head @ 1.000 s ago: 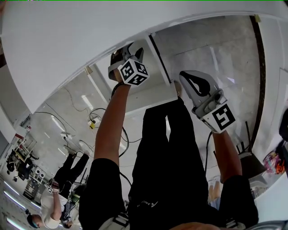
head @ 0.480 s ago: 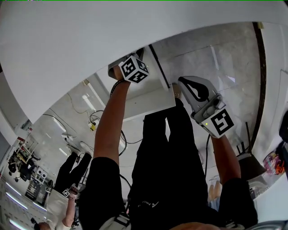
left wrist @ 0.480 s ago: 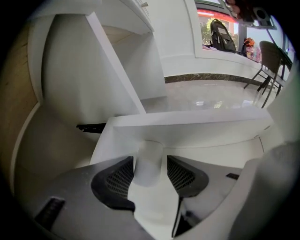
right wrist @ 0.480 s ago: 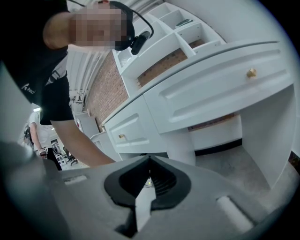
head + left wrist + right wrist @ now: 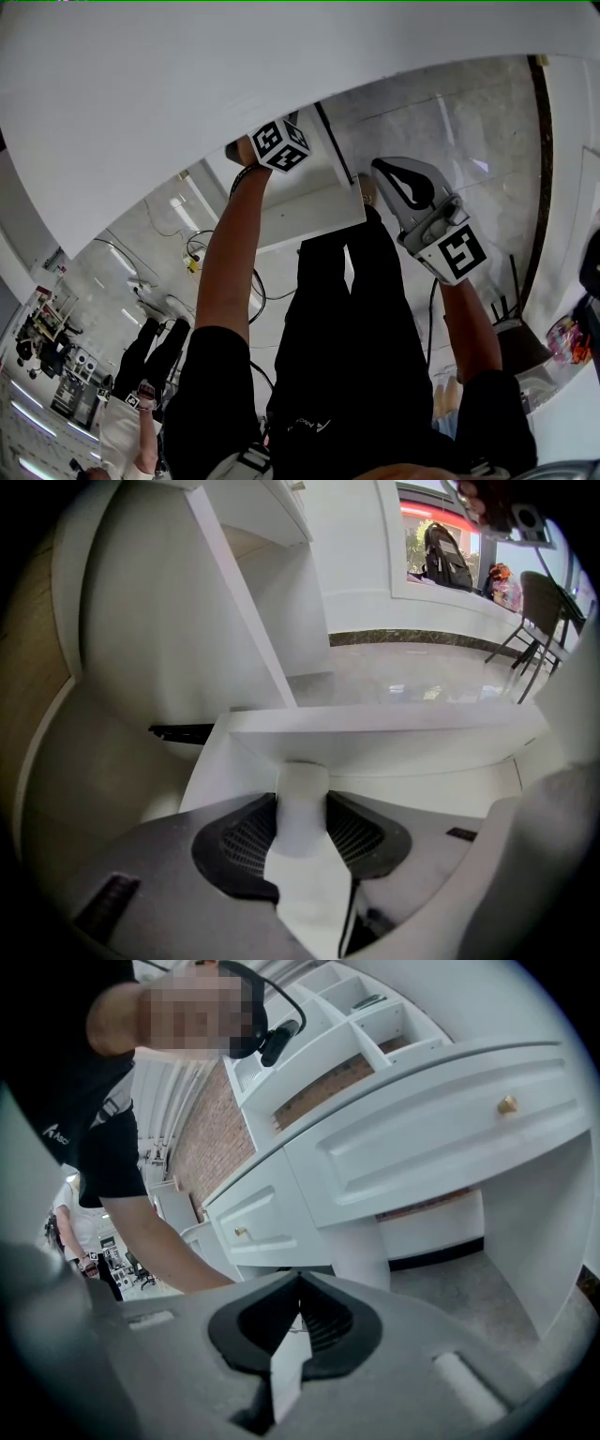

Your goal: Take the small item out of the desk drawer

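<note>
Small item [image 5: 302,810]: down inside the open drawer [image 5: 314,211], right between the jaws of the left gripper [image 5: 302,791]. Going big to small now. 1 white table [image 5: 187,84] curving over everything. 1 drawer pulled out under its edge, plus 2 closed drawer fronts [image 5: 441,1138] with brass knobs [image 5: 507,1104] over in the right gripper view. 2 grippers: left one plunged steeply into the drawer, jaws closing in just now, down to a middling width, pads snug against both sides of the small item; right gripper [image 5: 300,1283] hanging outside, just beside the drawer's front corner, jaws pinched together on nothing. Only 1 small item: white, stubby, cylinder-ish, long axis running out along the left jaws, rounded end aimed at the drawer's far wall. So dead centre for the left, well apart from the right. Probably just needs a straight lift up and clear of the drawer wall, no tipping.
</note>
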{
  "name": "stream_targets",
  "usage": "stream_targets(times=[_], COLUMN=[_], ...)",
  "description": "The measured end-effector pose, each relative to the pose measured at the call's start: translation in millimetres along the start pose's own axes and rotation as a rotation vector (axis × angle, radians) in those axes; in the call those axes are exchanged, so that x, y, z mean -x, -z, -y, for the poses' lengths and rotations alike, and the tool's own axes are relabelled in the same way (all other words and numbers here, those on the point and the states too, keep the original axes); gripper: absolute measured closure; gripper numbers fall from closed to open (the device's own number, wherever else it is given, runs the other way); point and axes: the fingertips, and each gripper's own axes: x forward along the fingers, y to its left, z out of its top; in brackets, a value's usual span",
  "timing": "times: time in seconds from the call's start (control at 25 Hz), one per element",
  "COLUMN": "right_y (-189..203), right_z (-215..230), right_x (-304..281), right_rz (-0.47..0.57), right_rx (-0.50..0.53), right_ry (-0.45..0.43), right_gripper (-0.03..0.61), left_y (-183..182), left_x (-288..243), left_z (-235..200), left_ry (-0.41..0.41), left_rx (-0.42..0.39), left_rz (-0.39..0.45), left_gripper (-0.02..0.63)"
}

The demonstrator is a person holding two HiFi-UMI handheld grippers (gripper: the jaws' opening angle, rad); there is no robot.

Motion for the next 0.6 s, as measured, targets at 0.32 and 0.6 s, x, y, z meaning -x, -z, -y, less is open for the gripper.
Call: stream_targets(times=[0.32,0.6], right_y=[-32,-72], right_z=[-21,-52], right_x=[-4,-4], right_rz=[-0.004,0.049], right_rx=[0.034,0.071], right_ry=[-0.018,-0.014], right_gripper=[0.577,0.577], left_y=[-19,-45], left_x=[59,151], left_z=[4,23], left_ry=[0.028,0.057], left_rx=[0.124,0.293], left_rz=[0.118,0.314], left_gripper=[0.451,0.451])
